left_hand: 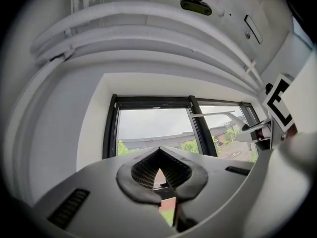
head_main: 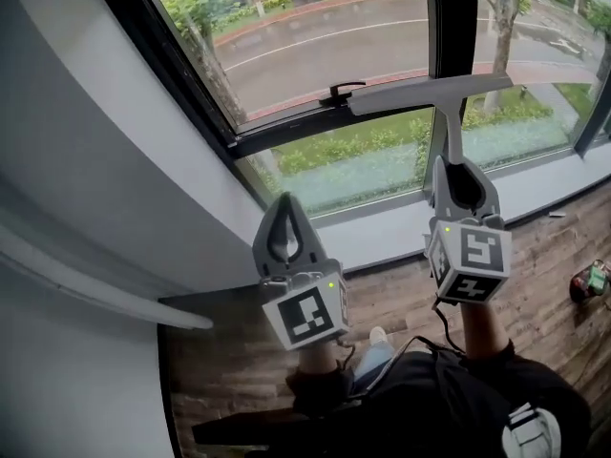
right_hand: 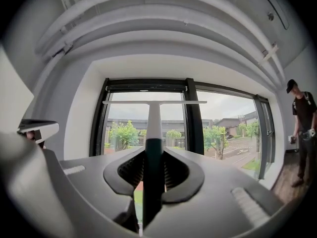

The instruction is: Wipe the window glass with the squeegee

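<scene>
Right claw (head_main: 456, 174) clamps squeegee (head_main: 420, 93) across window frame (head_main: 451, 27).

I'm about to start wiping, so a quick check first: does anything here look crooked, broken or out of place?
Nothing stands out. The squeegee sits straight in the right tongs, its blade level before the glass, which shows no crack. The left tongs are shut and empty.

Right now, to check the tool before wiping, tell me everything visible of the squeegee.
The squeegee is T-shaped: a long pale grey blade bar on a pale neck that runs into a dark teal handle. It looks like plastic. The right gripper is shut on the handle, holding it blade-up, its bar crossing the dark mullion. Contact with the glass cannot be told.
</scene>
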`<state>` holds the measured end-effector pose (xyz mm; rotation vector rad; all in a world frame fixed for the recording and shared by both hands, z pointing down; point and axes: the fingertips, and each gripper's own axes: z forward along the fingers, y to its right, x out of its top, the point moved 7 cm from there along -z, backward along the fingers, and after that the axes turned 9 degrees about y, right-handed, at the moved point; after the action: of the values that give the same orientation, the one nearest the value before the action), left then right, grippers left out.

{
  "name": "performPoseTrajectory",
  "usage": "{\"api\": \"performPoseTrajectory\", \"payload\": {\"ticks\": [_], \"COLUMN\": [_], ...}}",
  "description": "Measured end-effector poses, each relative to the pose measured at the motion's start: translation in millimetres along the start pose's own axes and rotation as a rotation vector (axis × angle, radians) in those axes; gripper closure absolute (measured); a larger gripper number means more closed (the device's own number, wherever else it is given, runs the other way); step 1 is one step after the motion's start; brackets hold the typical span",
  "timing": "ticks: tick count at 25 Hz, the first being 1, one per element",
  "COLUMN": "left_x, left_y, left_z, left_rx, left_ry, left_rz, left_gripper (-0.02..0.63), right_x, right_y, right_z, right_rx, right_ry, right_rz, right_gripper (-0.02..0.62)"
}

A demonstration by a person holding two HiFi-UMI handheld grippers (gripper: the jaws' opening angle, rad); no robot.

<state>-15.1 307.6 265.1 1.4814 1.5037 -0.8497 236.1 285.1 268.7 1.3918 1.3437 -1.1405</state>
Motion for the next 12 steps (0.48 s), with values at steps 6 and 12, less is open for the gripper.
{"api": "performPoseTrajectory", "payload": {"ticks": [6,12], "left_x": [-48,-95], "left_y": [-19,-28], "left_z": [69,124], "left_rx": [-0.032,-0.016], "left_ry": [-0.025,-0.043], "left_rz": [-0.036,-0.041], "left_gripper": [0.606,0.606], "right_x": [-26,-54], "right_y": [-12,-14], "right_z": [68,138], "right_rx": [-0.042,-0.036], "right_ry": [-0.038,-0.045], "right_rz": [0.000,-0.005], "right_gripper": [0.523,0.523]}}
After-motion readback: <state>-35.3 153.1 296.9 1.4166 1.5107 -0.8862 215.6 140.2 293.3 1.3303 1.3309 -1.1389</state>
